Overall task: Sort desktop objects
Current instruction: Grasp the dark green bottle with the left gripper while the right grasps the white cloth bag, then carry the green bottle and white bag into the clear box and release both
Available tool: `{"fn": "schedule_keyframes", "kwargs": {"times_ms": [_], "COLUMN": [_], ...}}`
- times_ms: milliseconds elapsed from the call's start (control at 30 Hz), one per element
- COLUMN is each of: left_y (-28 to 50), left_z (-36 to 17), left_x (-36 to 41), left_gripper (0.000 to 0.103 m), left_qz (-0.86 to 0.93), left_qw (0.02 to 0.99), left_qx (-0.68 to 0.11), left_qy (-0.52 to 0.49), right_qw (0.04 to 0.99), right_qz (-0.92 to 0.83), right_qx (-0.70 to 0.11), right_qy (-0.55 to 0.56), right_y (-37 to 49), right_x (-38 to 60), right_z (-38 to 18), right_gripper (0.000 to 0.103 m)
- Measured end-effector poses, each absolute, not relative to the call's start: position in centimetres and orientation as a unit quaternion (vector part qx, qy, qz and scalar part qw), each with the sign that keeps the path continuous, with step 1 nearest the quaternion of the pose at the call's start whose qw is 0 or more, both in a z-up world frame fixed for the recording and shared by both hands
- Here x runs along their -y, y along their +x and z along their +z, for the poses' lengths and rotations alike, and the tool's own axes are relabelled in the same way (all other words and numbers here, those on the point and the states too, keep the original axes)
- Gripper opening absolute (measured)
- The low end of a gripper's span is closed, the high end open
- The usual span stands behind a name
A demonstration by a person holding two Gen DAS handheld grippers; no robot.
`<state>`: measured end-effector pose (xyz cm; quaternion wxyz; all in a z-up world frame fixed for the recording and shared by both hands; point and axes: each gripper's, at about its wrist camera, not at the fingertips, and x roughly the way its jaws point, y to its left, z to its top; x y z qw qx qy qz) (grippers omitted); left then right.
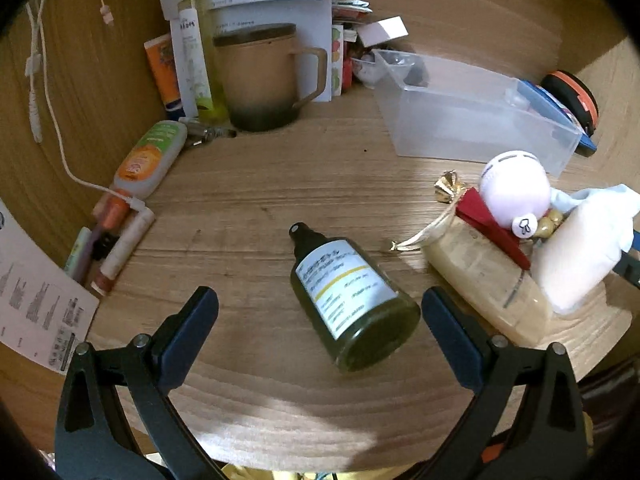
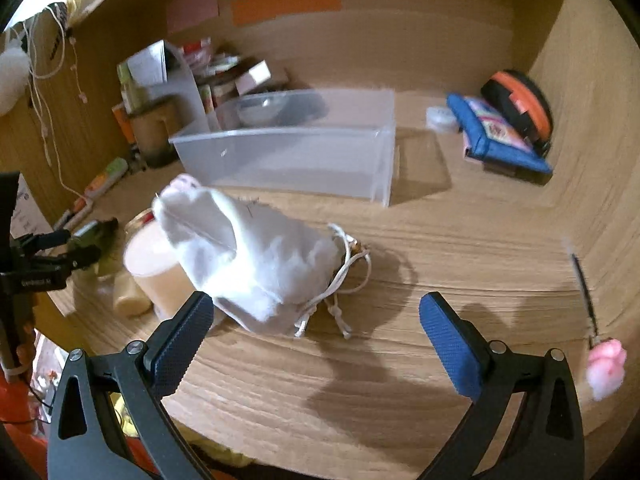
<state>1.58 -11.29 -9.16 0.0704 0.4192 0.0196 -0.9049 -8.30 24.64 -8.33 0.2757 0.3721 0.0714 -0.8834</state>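
The wooden desk (image 1: pixel 248 208) filled both views, walled at the back and sides by wood panels. The biggest thing on it was a clear plastic bin (image 2: pixel 288 152), standing toward the back with its open top up. In front of it lay a white cloth bag (image 2: pixel 256 260) with a drawstring, resting against a cream-coloured tub (image 2: pixel 156 272); in the left wrist view a round white doll head (image 1: pixel 516 188) sat just beside that pile. A brown mug (image 1: pixel 260 80) with a lid stood at the back left, among tubes and papers. A blue pouch (image 2: pixel 500 140) leaned in the far right corner.

A green bottle (image 1: pixel 352 296) with a white label lay on its side near the desk's front edge, cap pointing away, between the fingers of the left gripper (image 1: pixel 320 340), which stood wide apart and touched nothing. The right gripper (image 2: pixel 316 344) was likewise spread wide over bare wood, its left finger just beside the cloth bag. A small pink charm (image 2: pixel 606 368) lay at the right.
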Motion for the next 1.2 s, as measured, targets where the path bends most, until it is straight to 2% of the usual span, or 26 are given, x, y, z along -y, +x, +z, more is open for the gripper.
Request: {"fn": "schedule_keyframes", "kwargs": {"times_ms": [100, 167, 233, 567, 600, 667, 733, 767, 933, 1200], "left_y": [1.3, 1.0, 0.6, 0.6, 0.6, 0.7, 0.7, 0.6, 0.9, 0.9], "left_z": [-9.3, -9.6, -9.9, -10.1, -10.0, -10.0, -10.0, -9.9, -9.8, -7.9], "left_x": [10.9, 10.8, 10.9, 12.4, 12.5, 12.8, 13.0, 13.0, 12.9, 13.8], "left_gripper": [0.100, 0.083, 0.077, 0.067, 0.064, 0.051, 0.043, 0.041, 0.041, 0.041], "left_qz": [-0.905, -0.903, -0.898, -0.900, -0.900, -0.900, -0.901, -0.901, -0.905, -0.914], "left_qw": [0.074, 0.074, 0.074, 0.087, 0.088, 0.086, 0.090, 0.091, 0.092, 0.104], "left_qx": [-0.007, -0.002, -0.002, -0.025, -0.030, -0.040, -0.040, -0.039, -0.032, -0.052], "left_qy": [0.418, 0.424, 0.434, 0.427, 0.426, 0.425, 0.423, 0.422, 0.414, 0.388], "right_qw": [0.285, 0.293, 0.301, 0.324, 0.327, 0.334, 0.345, 0.345, 0.334, 0.331], "right_qz": [-0.877, -0.873, -0.869, -0.860, -0.859, -0.858, -0.855, -0.857, -0.869, -0.877], "right_qx": [-0.065, -0.062, -0.063, -0.080, -0.078, -0.073, -0.071, -0.072, -0.077, -0.050], "right_qy": [0.382, 0.386, 0.388, 0.387, 0.385, 0.383, 0.380, 0.376, 0.356, 0.346], "right_y": [-9.0, -9.5, -10.1, -11.6, -11.7, -11.9, -11.9, -11.8, -11.3, -11.3], "right_x": [-24.2, -23.8, -23.4, -21.4, -21.4, -21.4, -21.1, -21.0, -20.8, -22.2], "right_z": [-8.8, -8.9, -8.9, -8.7, -8.8, -8.8, -8.7, -8.6, -8.2, -6.6], "right_gripper": [0.102, 0.102, 0.099, 0.074, 0.069, 0.057, 0.032, 0.029, 0.021, 0.018]}}
